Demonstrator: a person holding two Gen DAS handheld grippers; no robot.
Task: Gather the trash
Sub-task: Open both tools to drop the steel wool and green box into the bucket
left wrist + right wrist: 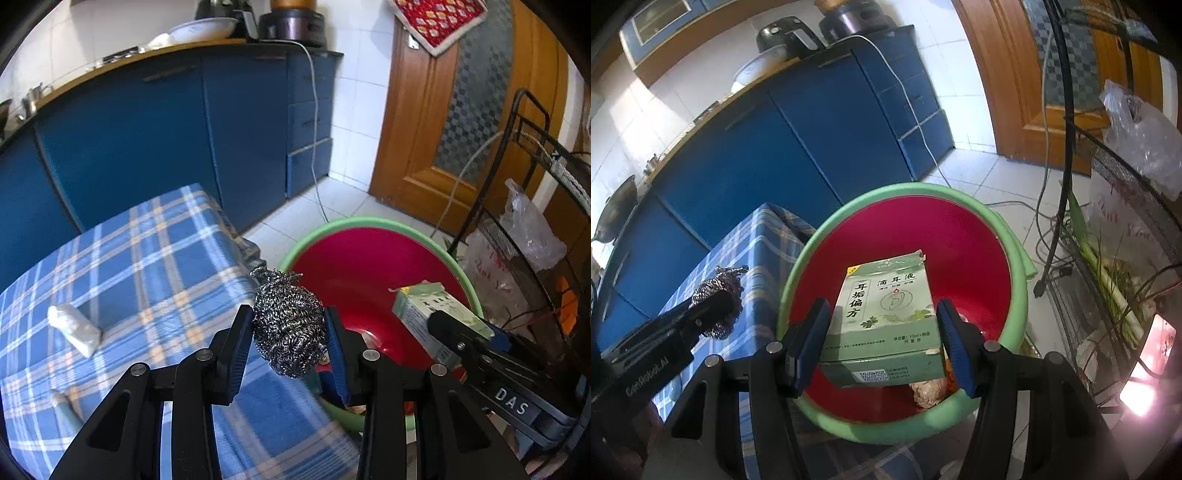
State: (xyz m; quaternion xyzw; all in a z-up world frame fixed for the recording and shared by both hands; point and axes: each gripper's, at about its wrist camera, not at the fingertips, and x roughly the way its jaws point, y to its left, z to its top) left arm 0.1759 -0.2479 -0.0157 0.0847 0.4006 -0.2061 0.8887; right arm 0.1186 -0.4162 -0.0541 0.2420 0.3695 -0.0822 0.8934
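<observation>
Left gripper [289, 334] fingers clamp a coiled steel-wool scourer [290, 325] above the plaid-clothed surface [147, 258] edge. Right gripper [882, 338] fingers clamp a rectangular green cardboard box [884, 321] over the round red bin [960, 236] with green rim.

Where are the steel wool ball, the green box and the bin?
steel wool ball [290, 325]: left wrist view, middle of the wire ball.
green box [886, 314]: right wrist view, printed top face.
bin [905, 194]: right wrist view, green far rim.

Blue cabinets [155, 129], white tiled floor [343, 206], wooden door [443, 122].
</observation>
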